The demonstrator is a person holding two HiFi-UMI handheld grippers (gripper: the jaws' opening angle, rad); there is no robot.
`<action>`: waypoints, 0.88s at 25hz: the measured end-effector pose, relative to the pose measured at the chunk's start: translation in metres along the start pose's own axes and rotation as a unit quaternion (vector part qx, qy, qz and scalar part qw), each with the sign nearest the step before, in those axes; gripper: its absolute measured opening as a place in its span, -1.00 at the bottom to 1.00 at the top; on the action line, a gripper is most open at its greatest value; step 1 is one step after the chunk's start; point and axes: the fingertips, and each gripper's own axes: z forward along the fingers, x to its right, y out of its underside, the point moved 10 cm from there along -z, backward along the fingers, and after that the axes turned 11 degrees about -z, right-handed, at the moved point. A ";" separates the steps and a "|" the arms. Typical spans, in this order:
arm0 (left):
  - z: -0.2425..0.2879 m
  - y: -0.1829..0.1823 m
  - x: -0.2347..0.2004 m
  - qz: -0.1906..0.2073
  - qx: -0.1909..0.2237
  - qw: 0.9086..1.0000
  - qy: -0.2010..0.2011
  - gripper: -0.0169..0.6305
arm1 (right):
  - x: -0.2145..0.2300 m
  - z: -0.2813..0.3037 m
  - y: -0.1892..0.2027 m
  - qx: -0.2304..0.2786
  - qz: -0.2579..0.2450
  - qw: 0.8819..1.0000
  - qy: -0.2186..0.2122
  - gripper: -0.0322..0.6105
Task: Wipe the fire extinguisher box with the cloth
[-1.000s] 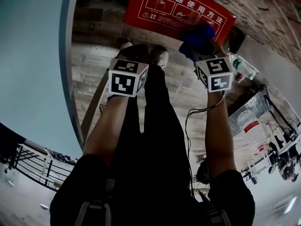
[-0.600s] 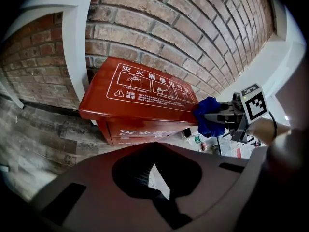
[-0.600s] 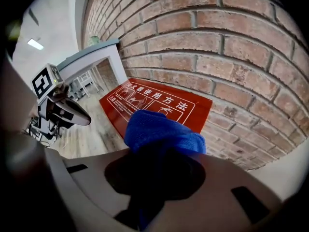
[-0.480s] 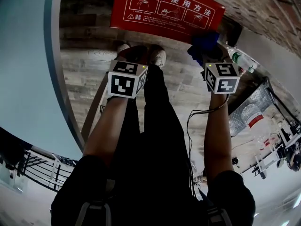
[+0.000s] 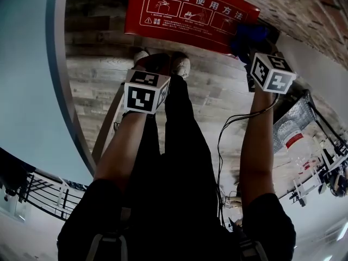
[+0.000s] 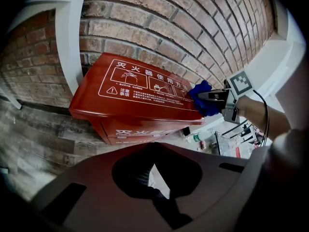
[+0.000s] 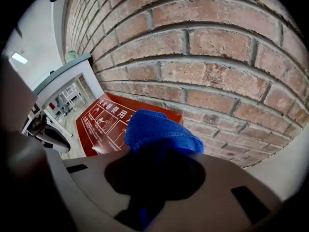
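The red fire extinguisher box [image 5: 190,12] stands against the brick wall, its lid printed with white instructions. In the left gripper view the box [image 6: 140,98] shows its lid and front. My right gripper [image 5: 251,47] is shut on a bunched blue cloth [image 5: 250,36] and presses it on the lid's right end, near the wall. The right gripper view has the cloth [image 7: 161,132] bulging out above the jaws, with the lid [image 7: 108,124] behind it. My left gripper [image 5: 153,65] hangs short of the box above the floor, its jaws close together and empty.
A brick wall [image 7: 193,47] runs behind the box. The person's legs and shoes [image 5: 182,65] stand on the wooden floor [image 5: 98,75] before it. A wire basket [image 5: 293,125] and a bottle [image 6: 198,138] lie to the right. A white frame [image 6: 67,28] stands left.
My right gripper has slid the blue cloth rightwards along the lid to its right end. The left gripper has stayed in place.
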 end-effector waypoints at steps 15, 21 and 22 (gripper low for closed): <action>0.000 -0.003 0.004 0.002 0.002 1.000 0.004 -0.93 | 0.028 0.024 -0.045 -0.011 -0.085 0.995 0.050 -0.60; 0.003 0.003 0.001 -0.005 -0.003 1.000 0.004 -0.93 | 0.015 0.036 -0.060 -0.004 -0.140 0.989 0.046 -0.60; 0.003 0.003 0.001 -0.005 -0.002 1.000 0.005 -0.93 | 0.014 0.037 -0.061 -0.001 -0.137 0.990 0.044 -0.60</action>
